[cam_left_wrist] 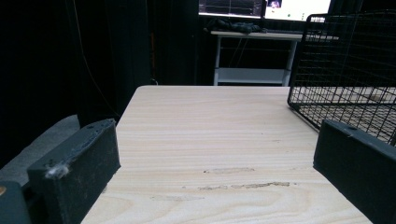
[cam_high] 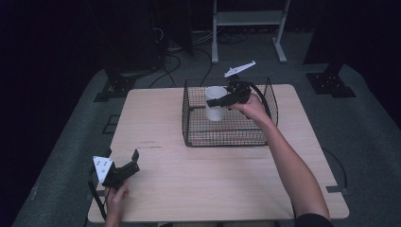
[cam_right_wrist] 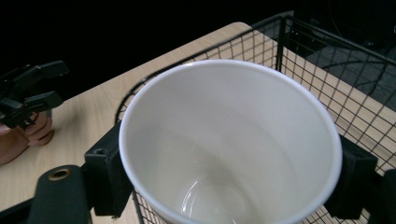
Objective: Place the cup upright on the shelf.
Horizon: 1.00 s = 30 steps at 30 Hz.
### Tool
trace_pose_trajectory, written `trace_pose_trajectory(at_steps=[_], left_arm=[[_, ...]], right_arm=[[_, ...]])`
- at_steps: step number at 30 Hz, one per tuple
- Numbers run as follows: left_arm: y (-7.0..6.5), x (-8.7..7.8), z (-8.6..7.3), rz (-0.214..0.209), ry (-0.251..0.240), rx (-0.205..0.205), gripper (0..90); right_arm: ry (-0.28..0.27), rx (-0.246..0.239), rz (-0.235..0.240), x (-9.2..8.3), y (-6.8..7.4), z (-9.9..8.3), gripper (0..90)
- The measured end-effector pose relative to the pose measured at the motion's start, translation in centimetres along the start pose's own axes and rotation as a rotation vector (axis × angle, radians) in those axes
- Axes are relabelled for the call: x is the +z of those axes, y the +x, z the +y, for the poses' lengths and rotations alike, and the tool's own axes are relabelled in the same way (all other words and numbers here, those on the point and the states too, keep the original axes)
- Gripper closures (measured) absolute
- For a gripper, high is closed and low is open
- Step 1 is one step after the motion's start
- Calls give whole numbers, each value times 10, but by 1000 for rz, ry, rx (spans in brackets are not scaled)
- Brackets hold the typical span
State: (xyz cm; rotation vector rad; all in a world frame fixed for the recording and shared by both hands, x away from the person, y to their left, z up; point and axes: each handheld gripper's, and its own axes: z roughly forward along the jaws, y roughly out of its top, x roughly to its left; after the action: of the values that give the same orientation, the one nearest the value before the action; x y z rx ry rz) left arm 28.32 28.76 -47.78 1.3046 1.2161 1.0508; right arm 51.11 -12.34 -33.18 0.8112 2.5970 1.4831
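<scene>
A white cup (cam_high: 215,103), empty and probably light with a slick, rigid wall, hangs upright over the wire basket (cam_high: 198,137), clamped across its body just below the rim by the right gripper (cam_high: 221,101). The left gripper (cam_high: 135,161) rests near the table's (cam_high: 198,184) front-left corner, jaws wide and empty.

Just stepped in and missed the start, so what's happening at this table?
A person works a gripper in each hand at a wooden table. The right gripper is shut on a white cup, clamped across its sides and held over the black wire basket at the far side. The cup looks empty. The left gripper sits near the table's near left corner, jaws open with nothing between them.
</scene>
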Motion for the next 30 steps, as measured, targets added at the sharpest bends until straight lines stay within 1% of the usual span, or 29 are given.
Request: trace_pose_trajectory(at_steps=[3, 8, 12, 16, 19, 27, 30], left_arm=[[0, 0, 0, 0, 0, -1, 0], [0, 0, 0, 0, 1, 0, 0], [0, 0, 0, 0, 0, -1, 0], [0, 0, 0, 0, 0, -1, 0], [0, 0, 0, 0, 1, -1, 0], [0, 0, 0, 0, 1, -1, 0], [0, 0, 0, 0, 1, 0, 0]], right_arm=[[2, 18, 0, 4, -6, -4, 189], [15, 32, -7, 11, -14, -10, 189], [39, 39, -25, 16, -20, -14, 189], [44, 58, -33, 19, -27, -18, 189], [60, 59, -45, 22, -32, -22, 188], [76, 71, -70, 30, -38, -30, 188], [80, 85, -69, 32, -41, -34, 188]])
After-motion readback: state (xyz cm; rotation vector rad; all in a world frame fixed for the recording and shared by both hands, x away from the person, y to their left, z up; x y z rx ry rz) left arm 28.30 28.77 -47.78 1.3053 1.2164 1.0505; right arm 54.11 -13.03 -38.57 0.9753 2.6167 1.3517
